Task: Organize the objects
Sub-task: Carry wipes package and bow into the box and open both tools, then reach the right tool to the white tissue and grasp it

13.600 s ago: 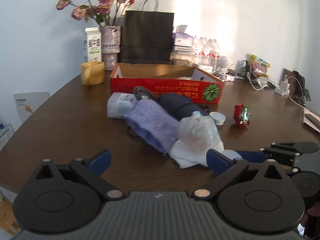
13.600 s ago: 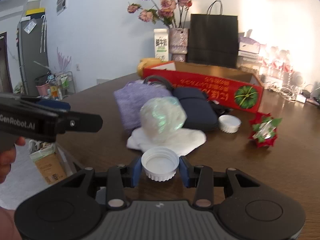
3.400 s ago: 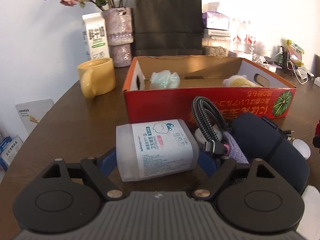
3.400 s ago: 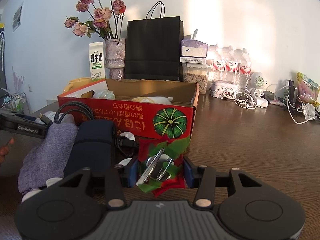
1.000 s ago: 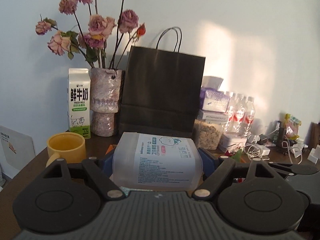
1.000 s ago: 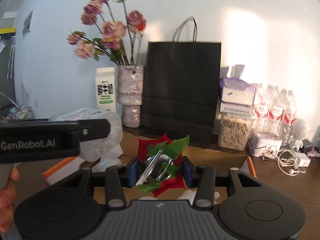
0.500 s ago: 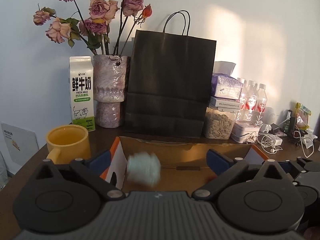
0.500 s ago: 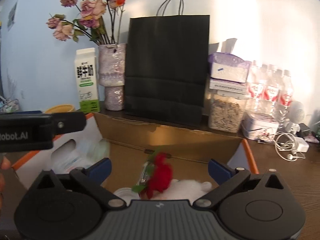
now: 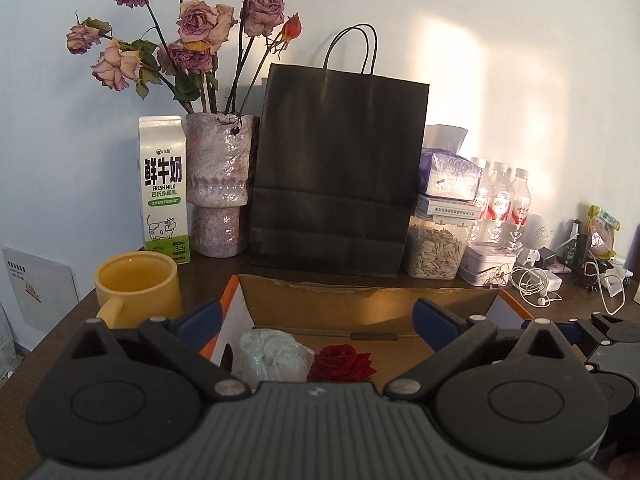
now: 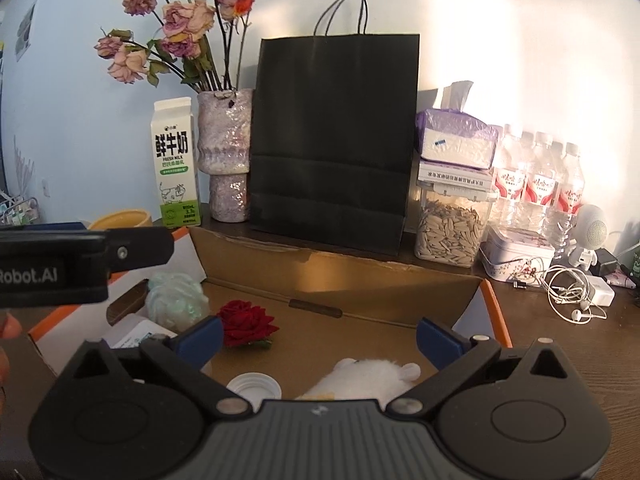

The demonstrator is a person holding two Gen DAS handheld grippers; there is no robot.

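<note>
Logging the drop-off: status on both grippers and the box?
Left gripper and right gripper open, empty, over cardboard box. Red rose, white cap lie inside. No obstruction seen.

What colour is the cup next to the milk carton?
Yellow. The cup shows best in the left wrist view.

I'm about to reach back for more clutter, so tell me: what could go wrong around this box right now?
1. The two open grippers, left and right, hang close together over the cardboard box; they could knock each other when pulling back.
2. The yellow mug stands right beside the box's left end and could get bumped.
3. The red rose lies loose in the box; a heavier item dropped in might crush it.
</note>
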